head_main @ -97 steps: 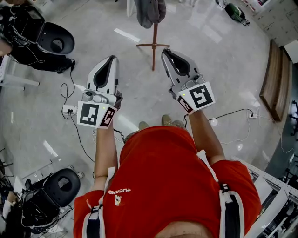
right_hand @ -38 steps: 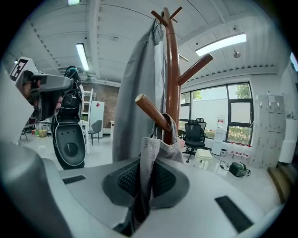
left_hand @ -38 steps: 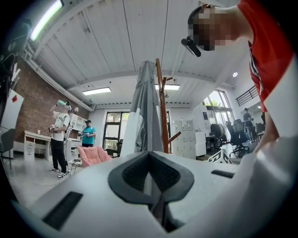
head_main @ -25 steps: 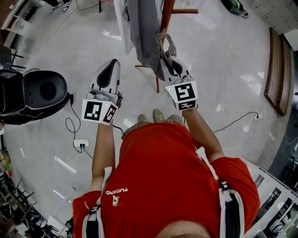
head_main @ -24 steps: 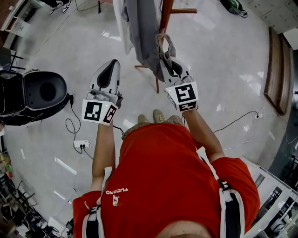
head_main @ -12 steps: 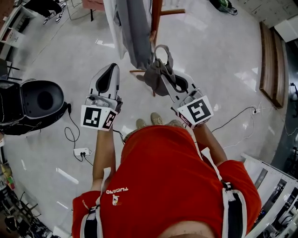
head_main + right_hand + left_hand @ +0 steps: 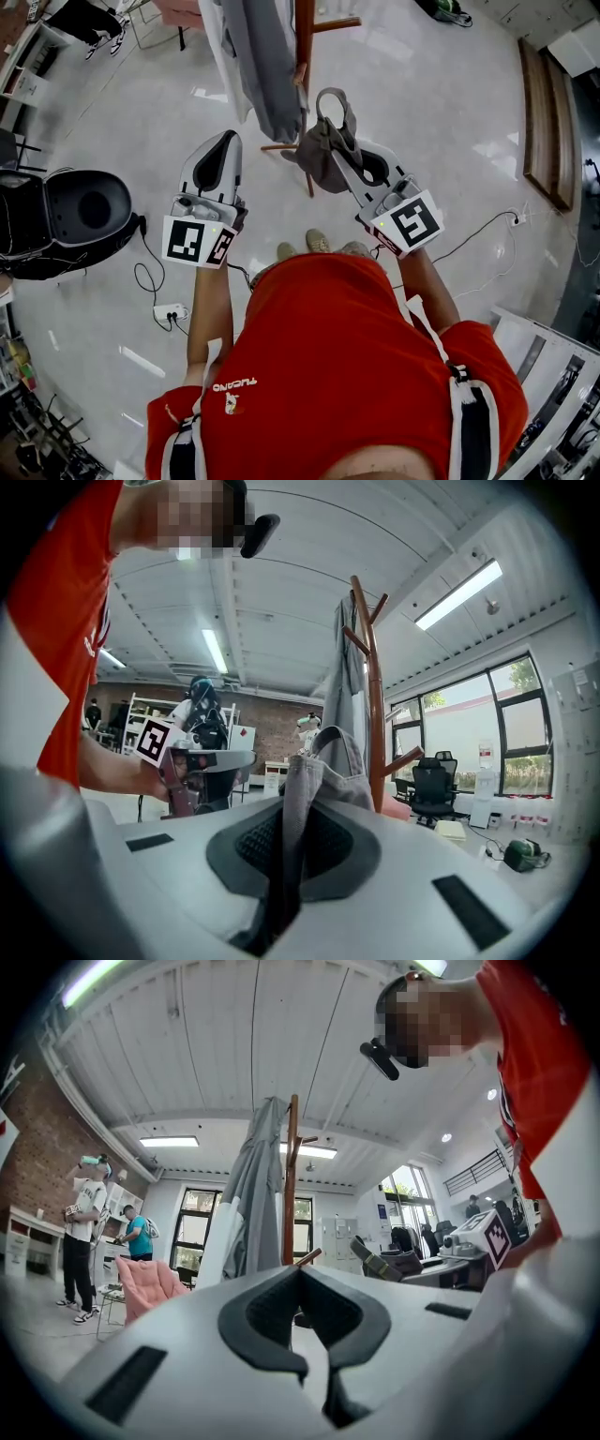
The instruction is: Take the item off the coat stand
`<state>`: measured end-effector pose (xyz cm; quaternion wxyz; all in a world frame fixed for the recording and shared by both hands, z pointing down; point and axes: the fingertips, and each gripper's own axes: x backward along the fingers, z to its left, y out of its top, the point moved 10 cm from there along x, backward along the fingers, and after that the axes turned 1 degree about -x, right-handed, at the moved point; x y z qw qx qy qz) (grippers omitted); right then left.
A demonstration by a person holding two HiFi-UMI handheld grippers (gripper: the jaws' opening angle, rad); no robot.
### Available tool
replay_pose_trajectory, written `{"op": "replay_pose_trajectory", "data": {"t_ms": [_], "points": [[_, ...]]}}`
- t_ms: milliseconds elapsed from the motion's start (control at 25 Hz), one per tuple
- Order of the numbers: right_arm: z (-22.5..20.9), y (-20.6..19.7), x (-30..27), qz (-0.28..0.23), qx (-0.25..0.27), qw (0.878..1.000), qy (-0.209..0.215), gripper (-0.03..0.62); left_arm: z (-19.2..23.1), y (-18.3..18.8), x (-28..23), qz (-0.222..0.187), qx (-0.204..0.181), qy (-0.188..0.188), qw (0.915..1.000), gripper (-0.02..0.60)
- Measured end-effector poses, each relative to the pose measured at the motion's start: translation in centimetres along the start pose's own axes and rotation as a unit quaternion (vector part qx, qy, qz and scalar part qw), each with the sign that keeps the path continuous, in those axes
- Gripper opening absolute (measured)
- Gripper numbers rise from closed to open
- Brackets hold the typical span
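open glossy floor (image 7: 441, 112) is seen right of the coat stand (image 7: 303, 47), bounded by a wooden panel (image 7: 546, 122) at the far right edge. on the left, room is limited by a black unit (image 7: 56, 220) and a power strip (image 7: 170, 310) with its cable. a grey garment (image 7: 258, 75) is hung on the stand's left side. the right gripper (image 7: 339, 155) is clamped on the grey cloth item (image 7: 319, 155), whose fabric is pinched between the jaws and whose strap loop is held just right of the pole; contact with the pole cannot be told. the left gripper (image 7: 225, 139) is held left of the stand, with its jaws together and nothing in them.
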<state>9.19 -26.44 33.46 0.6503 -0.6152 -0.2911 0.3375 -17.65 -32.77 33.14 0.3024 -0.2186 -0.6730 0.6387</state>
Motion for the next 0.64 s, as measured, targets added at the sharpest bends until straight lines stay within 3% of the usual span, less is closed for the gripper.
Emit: {"op": "replay_pose_trajectory", "data": {"t_ms": [640], "points": [[-0.18, 0.05, 0.27, -0.003, -0.001, 1.000, 0.010, 0.028, -0.38, 0.08, 0.75, 0.000, -0.001, 0.000, 1.0000, 0.009]]}}
